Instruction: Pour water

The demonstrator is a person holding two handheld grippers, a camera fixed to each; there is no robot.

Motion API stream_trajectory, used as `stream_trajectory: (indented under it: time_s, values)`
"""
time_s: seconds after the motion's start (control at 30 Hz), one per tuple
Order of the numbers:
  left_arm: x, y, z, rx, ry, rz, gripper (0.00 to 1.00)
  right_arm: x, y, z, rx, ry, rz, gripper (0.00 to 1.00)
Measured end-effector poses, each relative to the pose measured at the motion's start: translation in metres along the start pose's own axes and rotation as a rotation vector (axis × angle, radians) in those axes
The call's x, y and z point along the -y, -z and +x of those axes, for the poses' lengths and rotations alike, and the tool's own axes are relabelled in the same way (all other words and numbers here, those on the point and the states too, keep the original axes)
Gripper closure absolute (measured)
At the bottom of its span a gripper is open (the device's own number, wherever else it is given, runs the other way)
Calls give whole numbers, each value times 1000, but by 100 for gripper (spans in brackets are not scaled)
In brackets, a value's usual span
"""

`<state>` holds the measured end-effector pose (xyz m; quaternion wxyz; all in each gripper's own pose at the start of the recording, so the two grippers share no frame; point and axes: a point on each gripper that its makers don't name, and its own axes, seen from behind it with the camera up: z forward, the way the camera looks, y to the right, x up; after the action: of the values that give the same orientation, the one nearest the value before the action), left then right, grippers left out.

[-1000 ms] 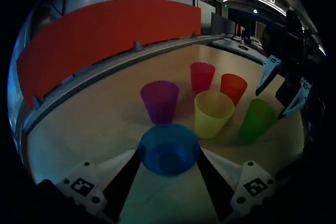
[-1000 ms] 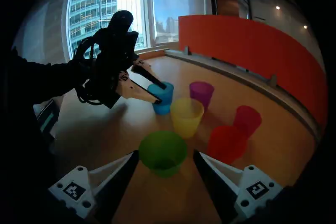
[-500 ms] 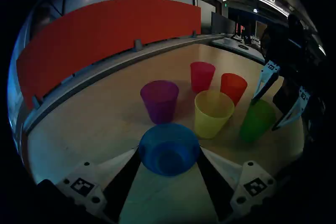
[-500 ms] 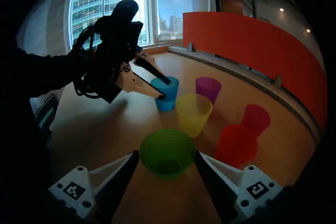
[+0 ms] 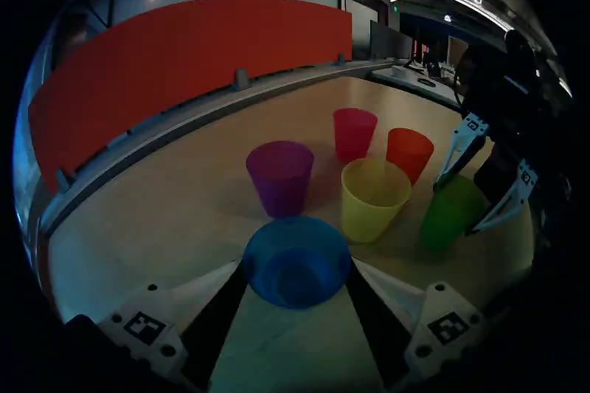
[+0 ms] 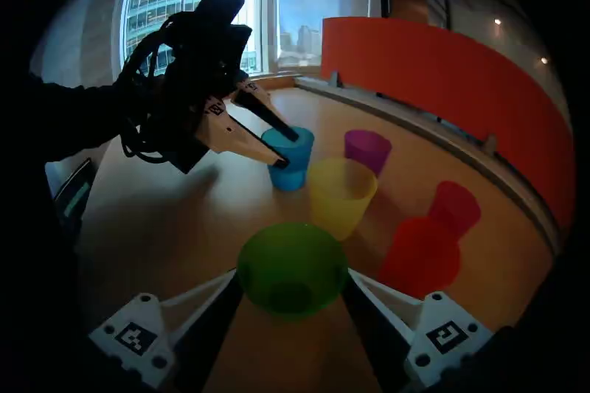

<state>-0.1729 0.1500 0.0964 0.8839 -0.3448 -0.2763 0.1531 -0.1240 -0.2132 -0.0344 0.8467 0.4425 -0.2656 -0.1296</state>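
Low in the left gripper view, the blue cup (image 5: 296, 260) sat just below centre, pinched between the two fingers of the left gripper (image 5: 296, 266), both of which pressed on its sides. At the right of that frame the green cup (image 5: 450, 210) stood on the wooden table (image 5: 184, 216), with the right gripper (image 5: 457, 207) closed around it, one finger on each side. In the right gripper view the green cup (image 6: 292, 268) filled the bottom centre, clamped between that gripper's own fingers (image 6: 292, 275), while above and left of it the left gripper (image 6: 288, 150) straddled the blue cup (image 6: 289, 161). Whether either cup held water could not be told. Between the two held cups stood the yellow cup (image 5: 374, 197), close to both. Left of it was the purple cup (image 5: 280, 175); behind it, toward the upper middle, the pink cup (image 5: 354, 133) and the red cup (image 5: 409, 151) stood side by side. Beyond the table an orange panel (image 5: 184, 54) crossed the upper left, and a window (image 6: 310, 2) lit the top of the right gripper view.
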Motion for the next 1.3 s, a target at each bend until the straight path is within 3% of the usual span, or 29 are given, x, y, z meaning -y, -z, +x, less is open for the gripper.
stream_trajectory:
  time_s: [0.6,0.9,1.3]
  values:
    - [4,9,8,-36,30,12,13,5,11,13,-34,-5,10,9]
    - [2,29,33,-108,45,27,12,1,23,39,-90,-25,-5,9]
    - [-11,68,74,-227,33,48,13,-9,48,75,-190,-31,-48,9]
